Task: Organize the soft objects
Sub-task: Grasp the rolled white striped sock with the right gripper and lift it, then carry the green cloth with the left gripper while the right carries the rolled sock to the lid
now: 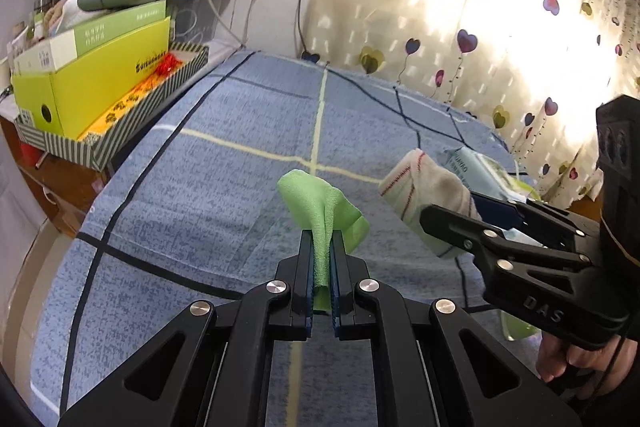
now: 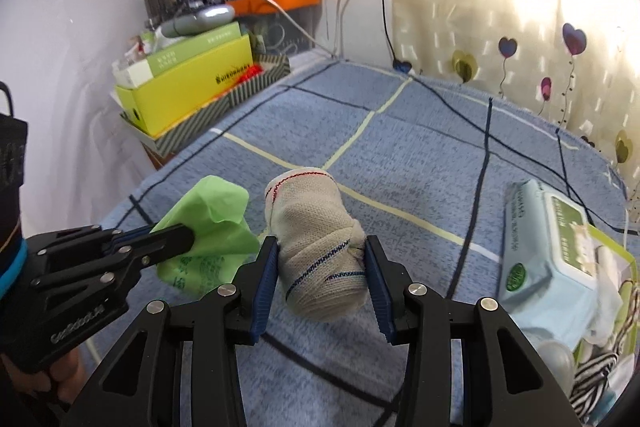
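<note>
Green cloth (image 1: 320,211) and rolled sock (image 2: 320,247) in hand-held grippers

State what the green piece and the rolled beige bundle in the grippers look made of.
Green piece: thin, matte cloth, perhaps microfibre or nonwoven; fine pebbled texture, soft creases. Rolled bundle: knitted or woven cotton-like fabric, matte; visible mesh weave, red and blue stitched lines. Both are guesses from looks.

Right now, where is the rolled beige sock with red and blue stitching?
The rolled beige sock sits between the right gripper's pads above the blue checked bedcover, just right of the green cloth.
</note>
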A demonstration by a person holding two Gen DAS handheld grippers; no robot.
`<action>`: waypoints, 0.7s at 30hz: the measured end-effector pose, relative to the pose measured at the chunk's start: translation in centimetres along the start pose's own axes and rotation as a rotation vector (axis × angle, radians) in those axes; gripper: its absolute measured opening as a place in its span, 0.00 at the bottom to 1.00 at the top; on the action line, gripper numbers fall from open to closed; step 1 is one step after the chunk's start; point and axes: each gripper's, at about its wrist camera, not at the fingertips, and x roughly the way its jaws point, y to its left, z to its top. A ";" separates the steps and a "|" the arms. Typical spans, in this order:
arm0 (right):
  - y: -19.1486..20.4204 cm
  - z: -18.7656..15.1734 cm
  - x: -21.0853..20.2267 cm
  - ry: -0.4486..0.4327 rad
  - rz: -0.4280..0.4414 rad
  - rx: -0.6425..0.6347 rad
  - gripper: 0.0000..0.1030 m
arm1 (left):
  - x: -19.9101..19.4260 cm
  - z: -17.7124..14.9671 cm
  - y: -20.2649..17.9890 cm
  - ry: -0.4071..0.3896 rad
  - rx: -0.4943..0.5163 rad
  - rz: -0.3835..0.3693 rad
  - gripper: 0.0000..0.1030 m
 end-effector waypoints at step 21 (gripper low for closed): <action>-3.7 -2.4 -9.5 -0.165 -0.040 0.063 0.39 | -4.0 1.7 -7.5 -0.095 0.137 -0.060 0.06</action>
